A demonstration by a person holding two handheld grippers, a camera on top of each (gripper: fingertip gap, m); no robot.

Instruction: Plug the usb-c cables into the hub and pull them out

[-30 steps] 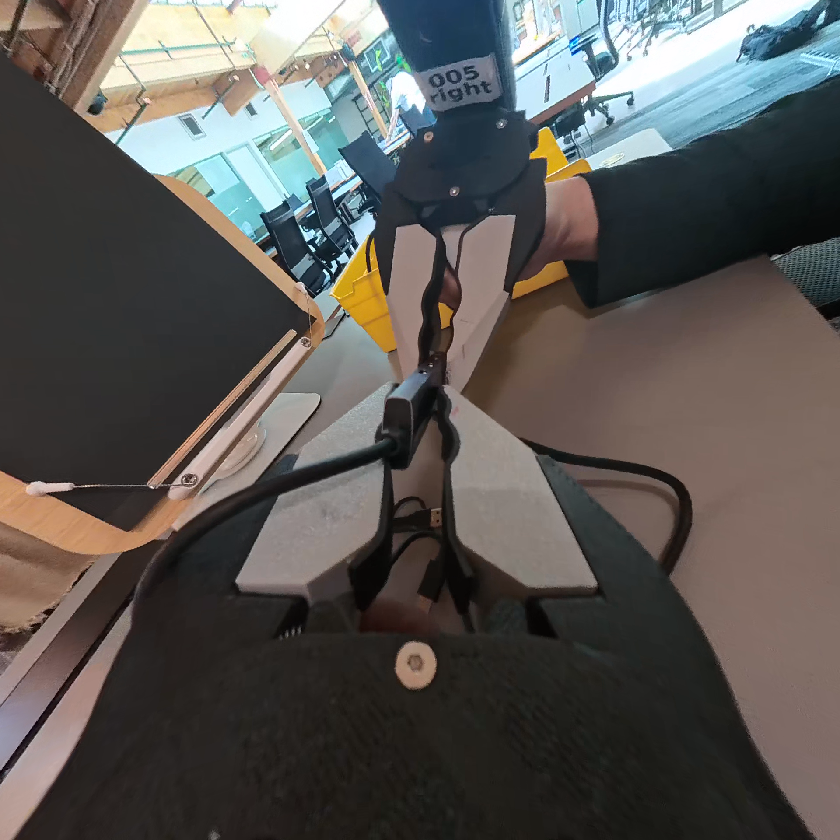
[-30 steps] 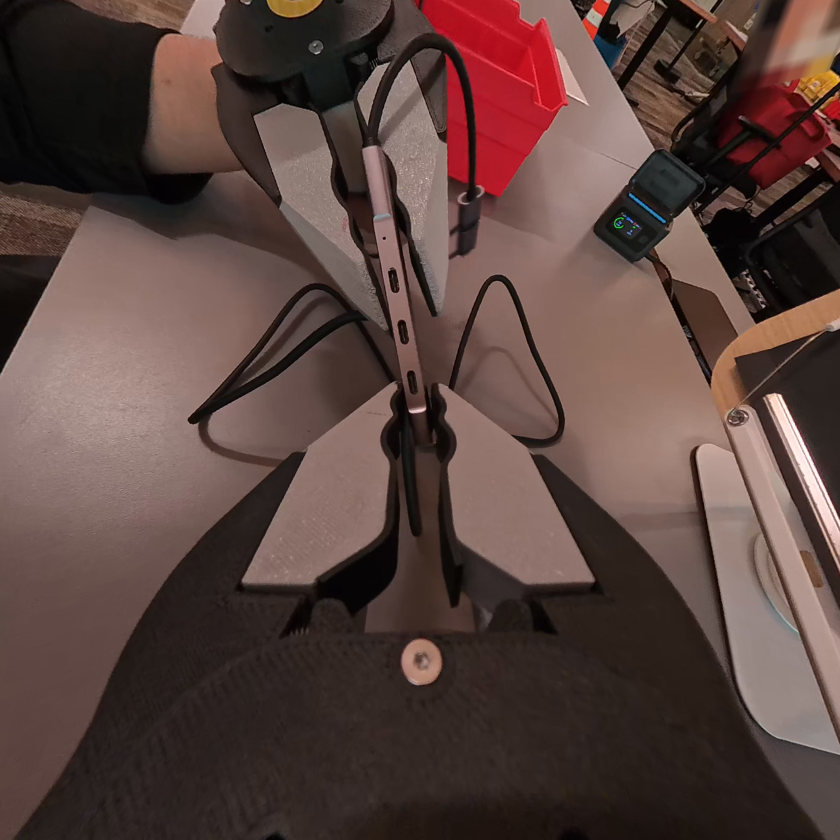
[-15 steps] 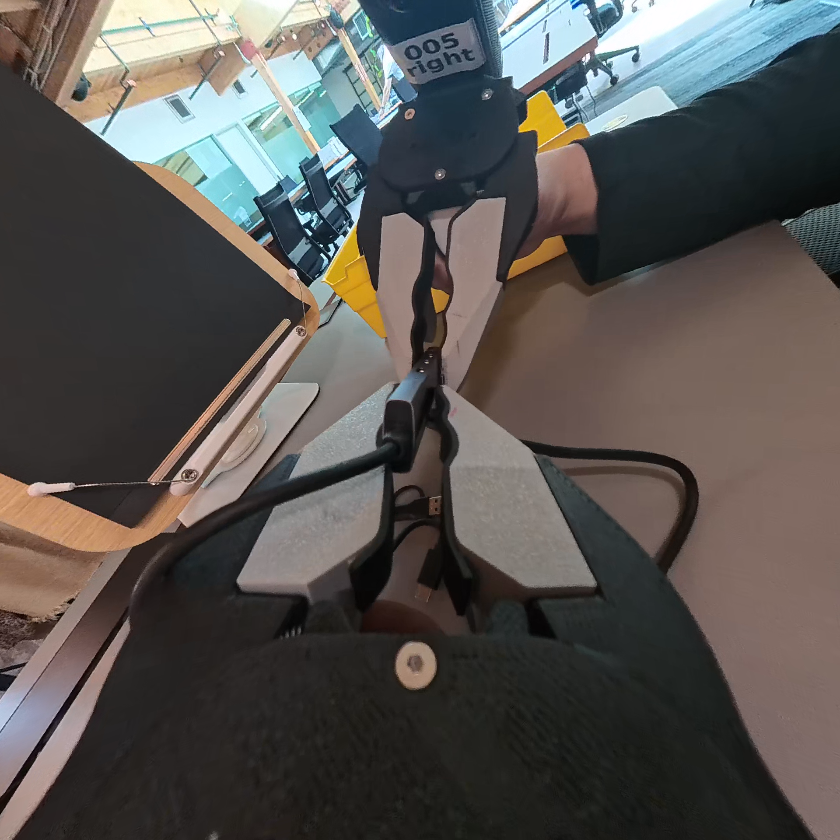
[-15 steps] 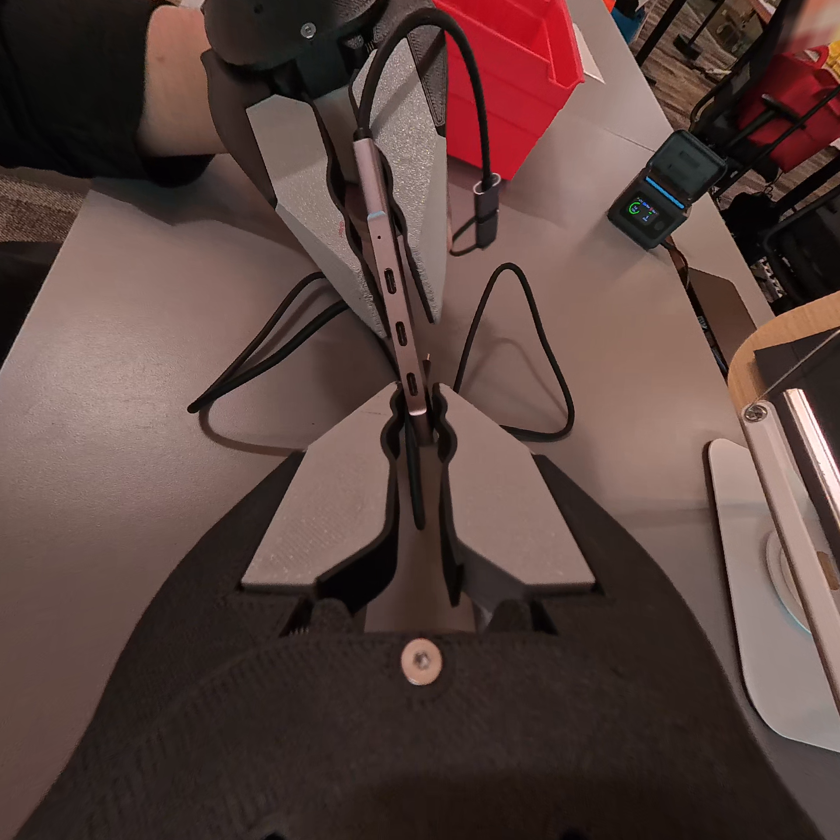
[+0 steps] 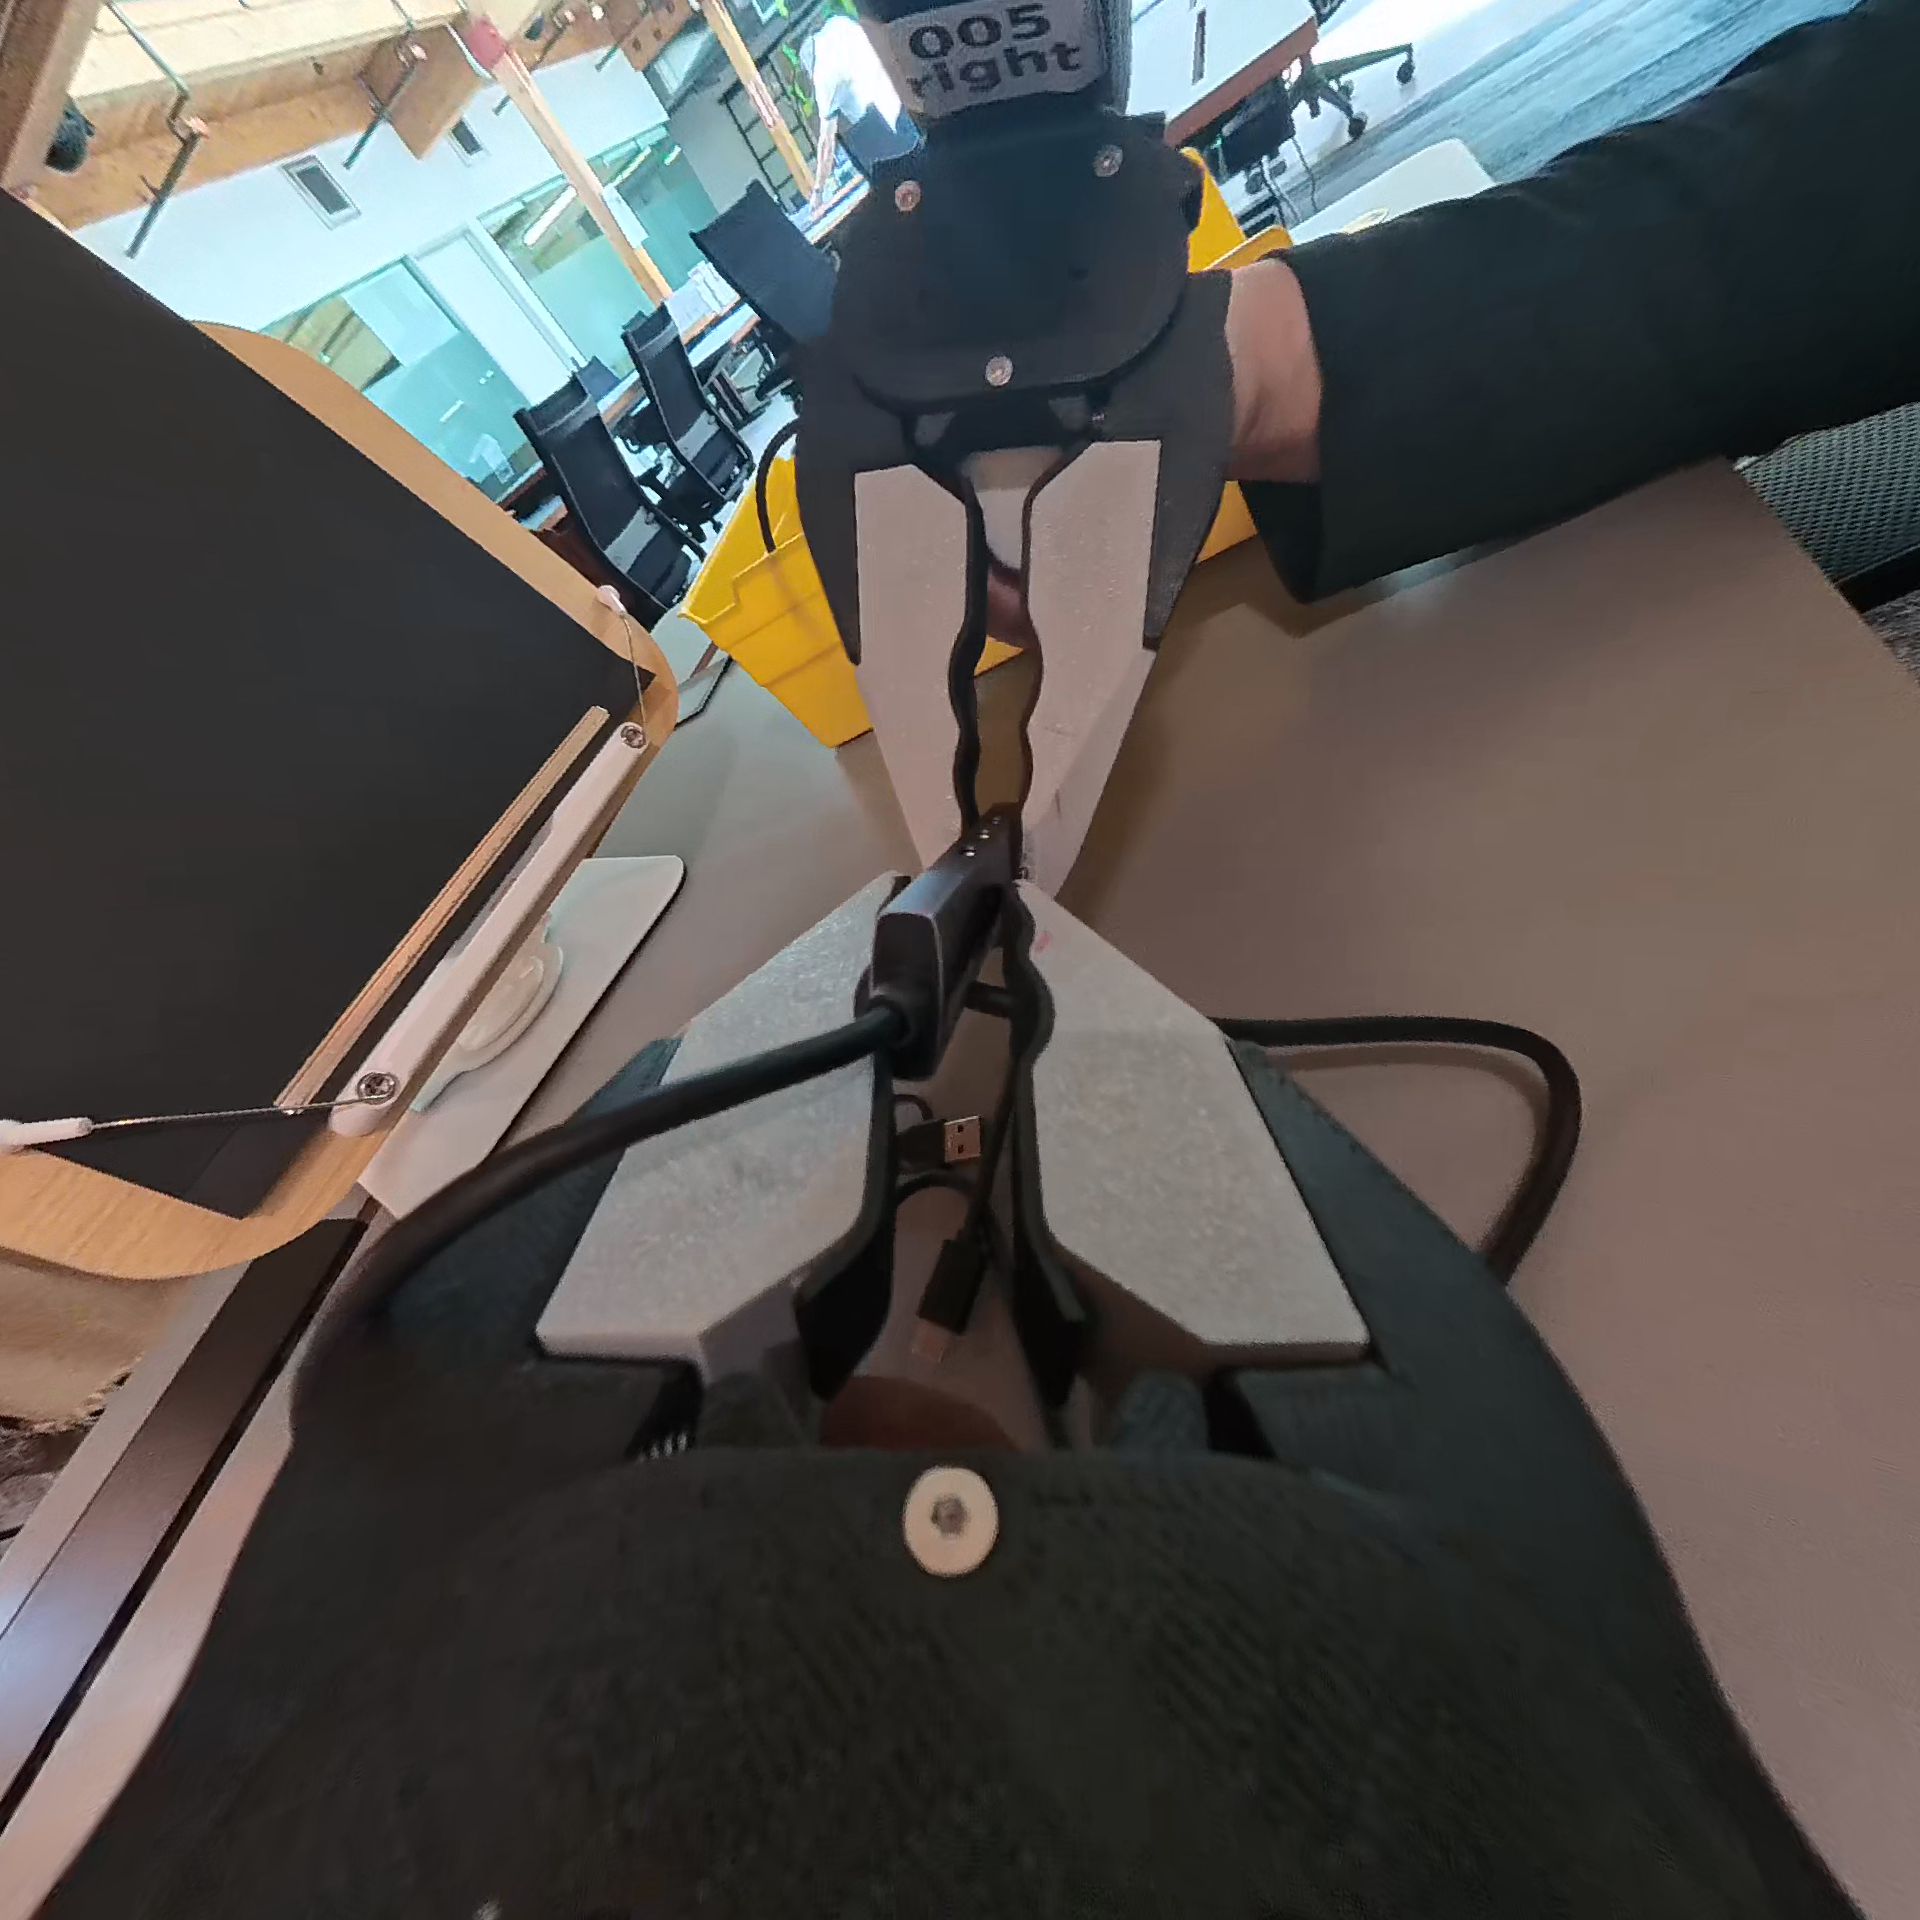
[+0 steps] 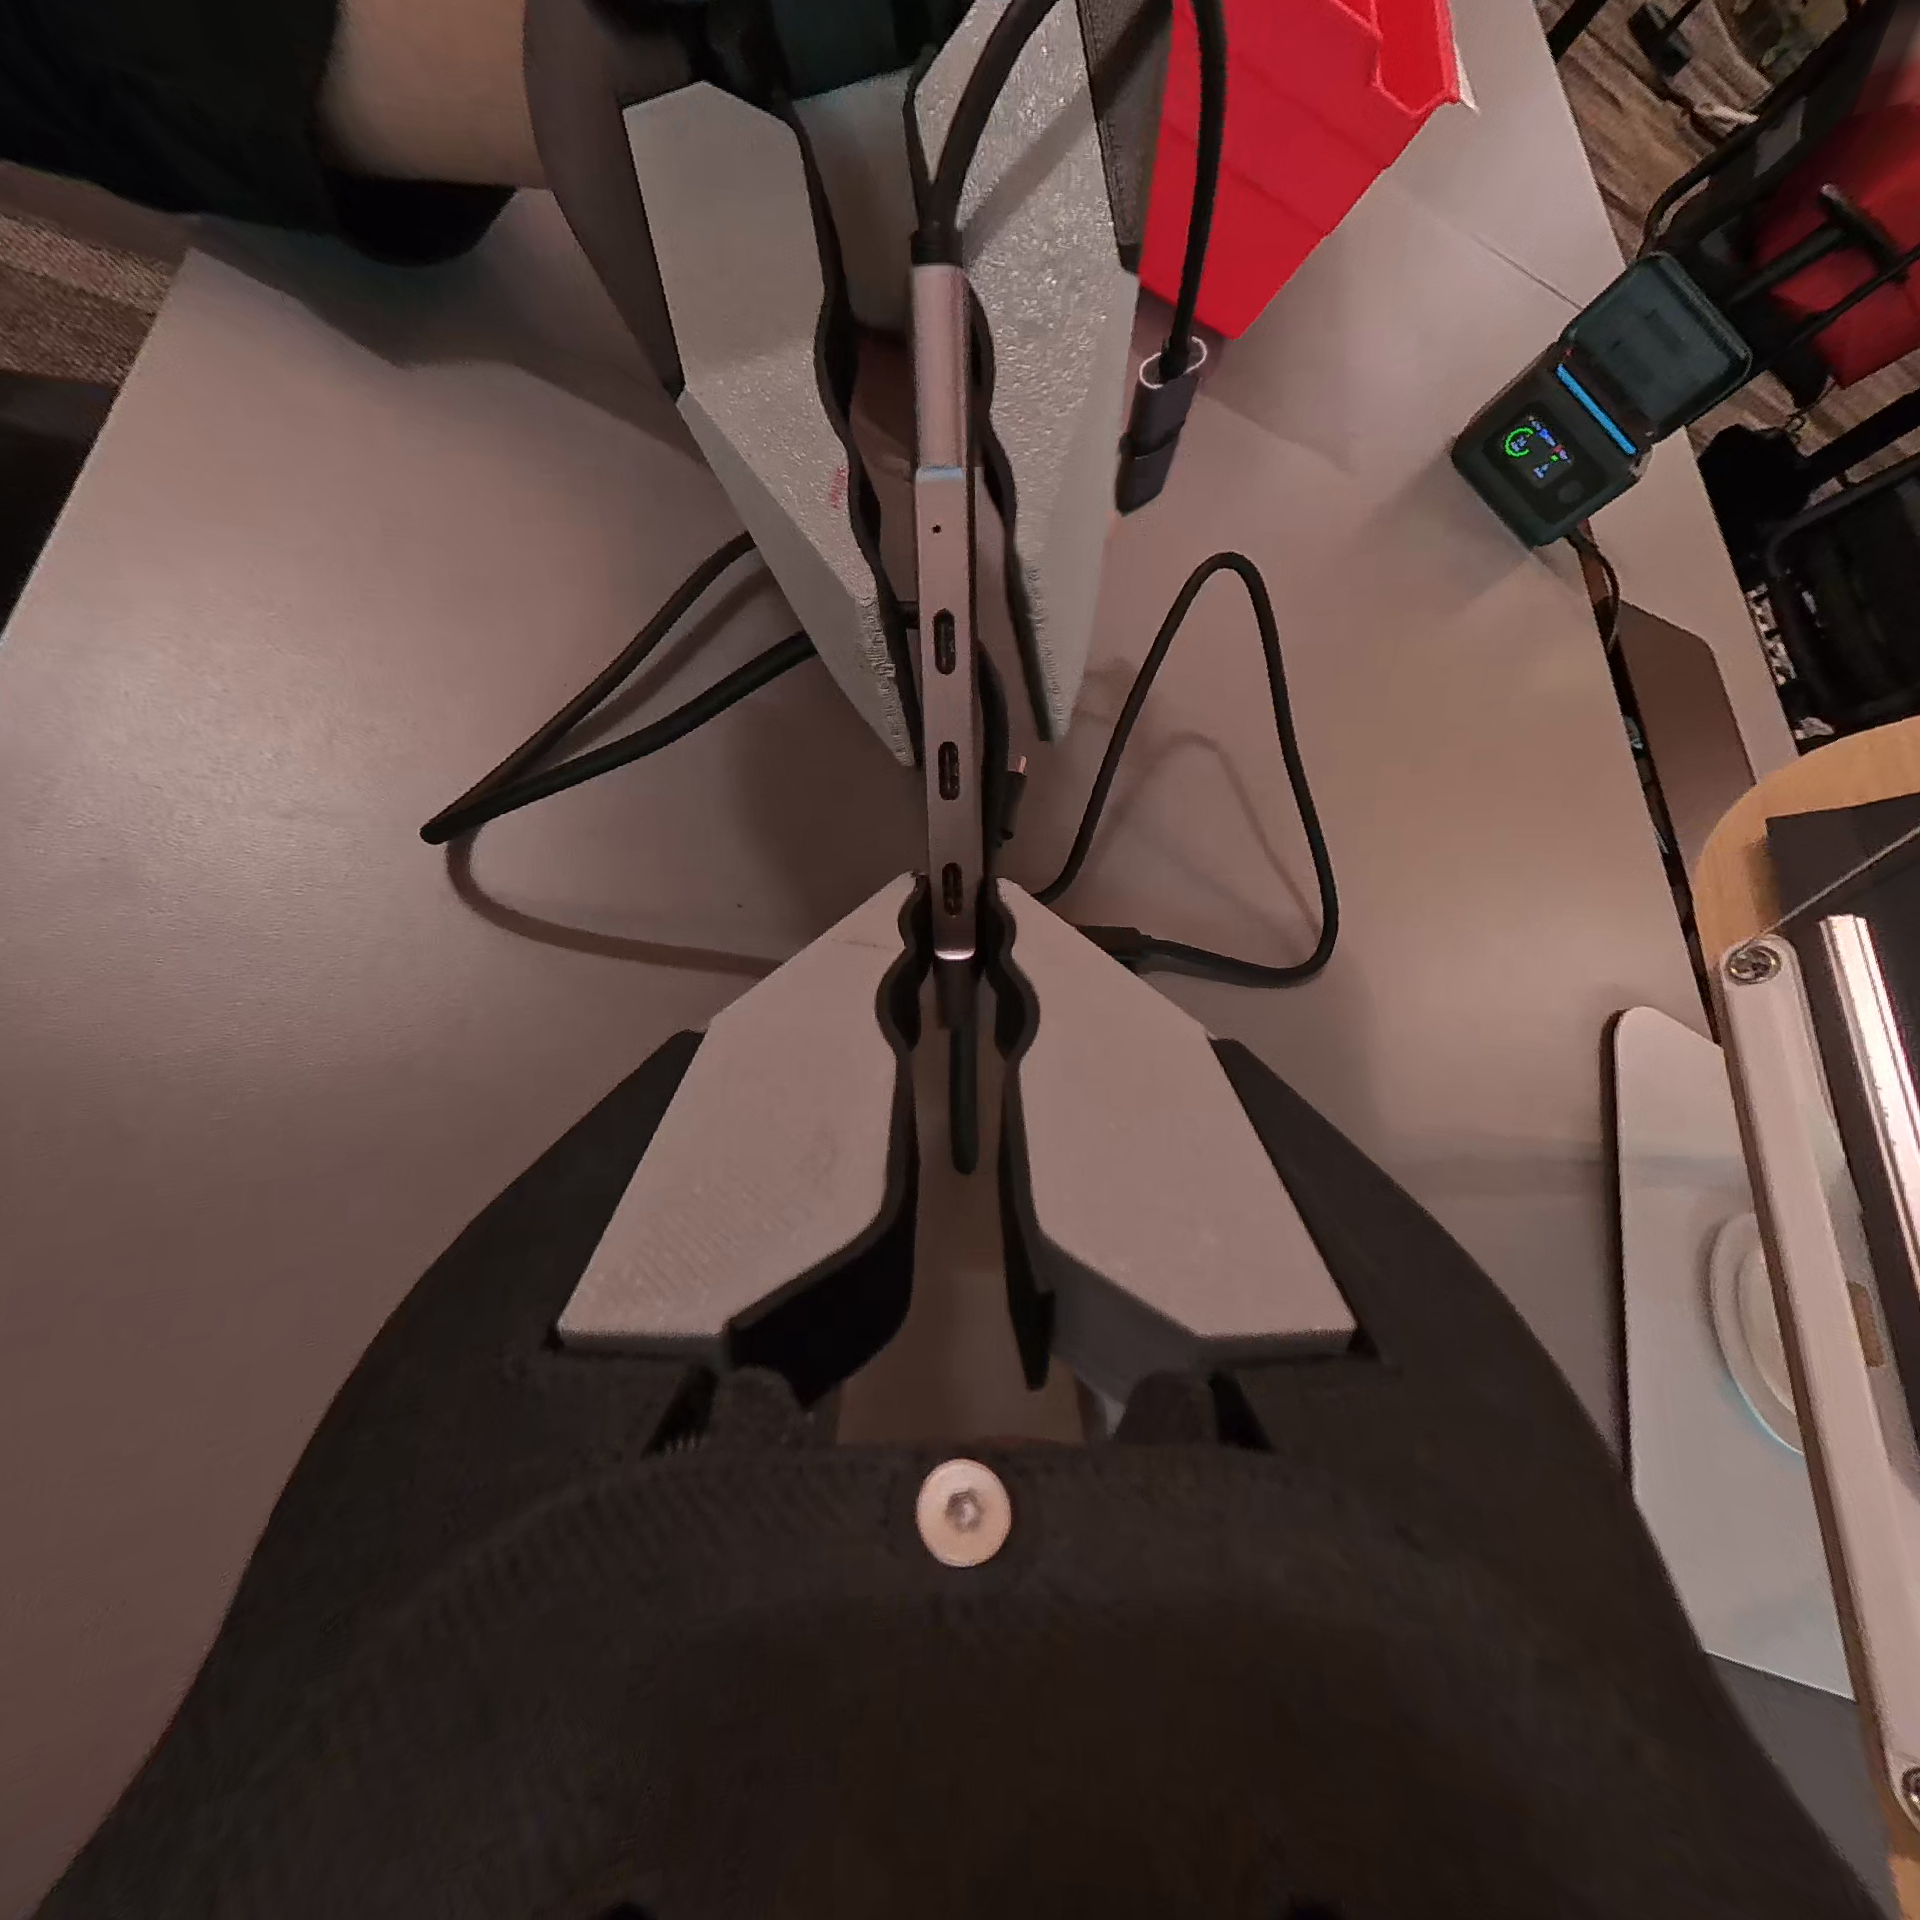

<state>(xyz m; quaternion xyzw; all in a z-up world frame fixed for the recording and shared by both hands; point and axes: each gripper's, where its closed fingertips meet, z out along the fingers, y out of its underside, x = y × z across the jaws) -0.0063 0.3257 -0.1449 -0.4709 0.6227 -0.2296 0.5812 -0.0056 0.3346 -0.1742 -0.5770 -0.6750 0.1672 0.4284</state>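
Both hand-held grippers meet tip to tip above the tabletop [image 6: 260, 935]. The left hand-held gripper [image 6: 971, 727] is closed on the hub [image 6: 948, 644], a slim grey bar held on edge in the air, with three slot ports showing along its narrow side. The right hand-held gripper [image 6: 956, 925] is pinched shut on a black usb-c cable [image 6: 964, 1091] at the hub's near end; its plug sits at the end of the hub, but whether it is fully seated cannot be told. In the left wrist view the hub [image 5: 935, 935] appears as a dark bar between the grey fingers, its own thick lead [image 5: 623, 1112] curving away to the left over the left hand-held gripper [image 5: 1003, 914], and the right hand-held gripper [image 5: 1003, 821] points straight at it from the far side, held by a hand [image 5: 1262, 384] in a dark sleeve.

Loose black cables [image 6: 1288, 790] loop on the tabletop beneath the hub, and two spare plugs [image 5: 951, 1143] lie under the left fingers. A short adapter plug [image 6: 1153, 436] dangles beside the hub. A red bin [image 6: 1268, 156] stands behind, a small device with a lit screen [image 6: 1538, 468] to its right, and a yellow bin [image 5: 769, 613] at the far edge. A dark monitor [image 5: 208, 675] on a white stand base [image 5: 613, 904] crowds one side of the tabletop.
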